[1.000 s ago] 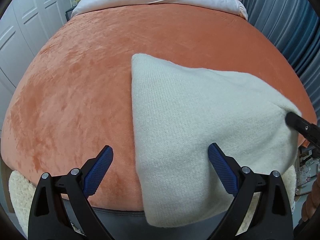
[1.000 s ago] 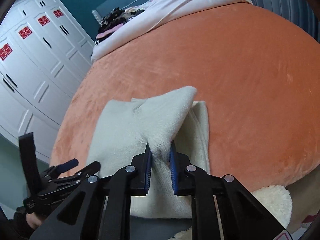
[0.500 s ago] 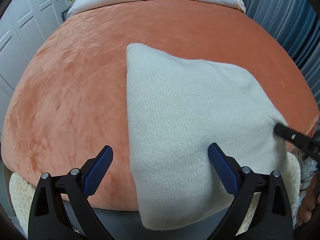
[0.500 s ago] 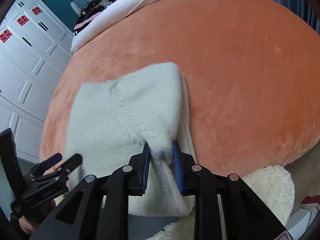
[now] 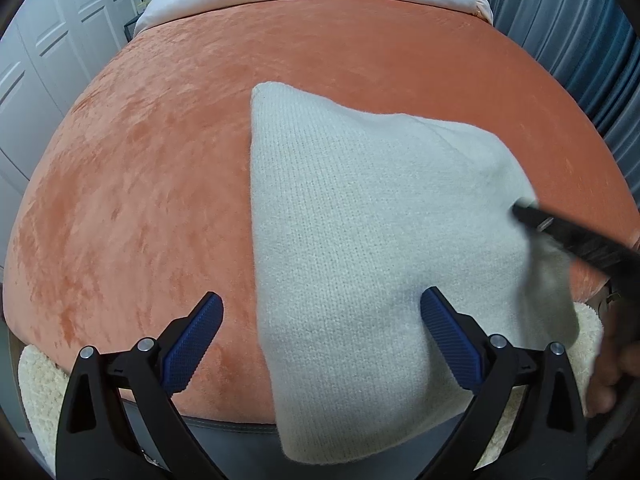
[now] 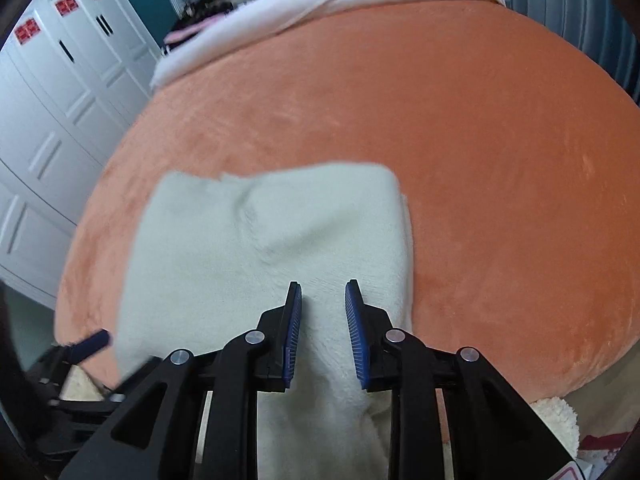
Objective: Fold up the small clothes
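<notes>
The cream knitted garment [image 5: 372, 240] lies on the orange plush bed cover [image 5: 140, 184], folded toward 6 o'clock. Both the left gripper [image 5: 320, 344] and the right gripper [image 6: 323, 334] are spread, gripping nothing. The knit looks soft, light and floppy; a corner or hem seems the best hold.

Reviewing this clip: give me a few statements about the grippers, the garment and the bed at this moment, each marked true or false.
1. The left gripper is open and holds nothing. True.
2. The right gripper is clamped on the cream knit garment. False: its jaws stand apart over the fabric.
3. The garment lies on the orange bedspread. True.
4. The garment hangs clear above the bed. False: it rests on the bedspread, its near edge drooping over the side.
5. White wardrobe doors stand left of the bed. True.
</notes>
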Demonstrator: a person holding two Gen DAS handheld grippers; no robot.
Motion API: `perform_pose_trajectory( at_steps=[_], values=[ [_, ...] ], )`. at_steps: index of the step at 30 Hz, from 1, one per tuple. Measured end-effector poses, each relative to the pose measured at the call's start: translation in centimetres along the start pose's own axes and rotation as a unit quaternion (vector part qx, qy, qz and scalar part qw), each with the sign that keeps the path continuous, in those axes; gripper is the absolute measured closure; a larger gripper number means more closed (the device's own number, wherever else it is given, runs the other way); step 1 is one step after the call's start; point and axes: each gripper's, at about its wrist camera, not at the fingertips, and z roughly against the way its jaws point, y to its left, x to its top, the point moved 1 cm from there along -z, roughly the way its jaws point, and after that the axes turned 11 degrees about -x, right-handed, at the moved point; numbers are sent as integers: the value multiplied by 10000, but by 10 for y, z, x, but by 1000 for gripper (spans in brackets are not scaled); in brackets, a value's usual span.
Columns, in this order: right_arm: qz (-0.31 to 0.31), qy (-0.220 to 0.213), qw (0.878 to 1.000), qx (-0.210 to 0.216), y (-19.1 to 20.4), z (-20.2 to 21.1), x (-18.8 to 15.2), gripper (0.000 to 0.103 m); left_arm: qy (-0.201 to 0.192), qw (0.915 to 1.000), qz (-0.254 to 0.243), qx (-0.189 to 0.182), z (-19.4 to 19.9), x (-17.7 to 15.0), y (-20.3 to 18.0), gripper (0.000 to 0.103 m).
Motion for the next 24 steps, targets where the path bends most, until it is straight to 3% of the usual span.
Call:
perform_pose_trajectory(
  at_steps=[1,3,6,8,10,14,16,18,21,22,23,24],
  values=[
    [71,165,9998,-29,0,-19,-6,88,46,10000,-24,-15,-1,0,-1,5],
    [26,-48,10000,62,-2,-17,-8,89,26,10000,-57,21,-1,0,-2,5],
    [-95,57,9998,149,-7,2,-1,80,-16,9997,-3,-232,4,2,2,6],
    [-289,-158,9993,160,-19,19,-3,41,-109,9976,265,-628,6,6,9,5],
    [-505,-354,9980,95,-33,28,-13,27,-119,9914,737,-1077,4,10,24,5],
    [-875,355,9943,499,-50,-4,-24,25,96,9721,1625,-1691,-25,10,57,5],
    [-1139,757,9856,993,-51,-28,-30,25,256,9545,2023,-2176,-43,7,69,5],
    [-1350,894,9777,1340,-45,-43,-33,16,374,9368,2367,-2549,-56,3,75,5],
    [-1379,829,9765,1435,-32,-50,-29,13,493,9296,2461,-2700,-63,4,76,5],
    [-1376,835,9764,1439,-28,-50,-26,20,522,9301,2449,-2688,-62,6,74,5],
    [-1354,839,9770,1418,-25,-49,-24,36,536,9327,2397,-2639,-59,8,71,9],
    [-1319,825,9779,1399,-23,-46,-21,46,529,9352,2344,-2600,-56,10,68,14]
  ],
)
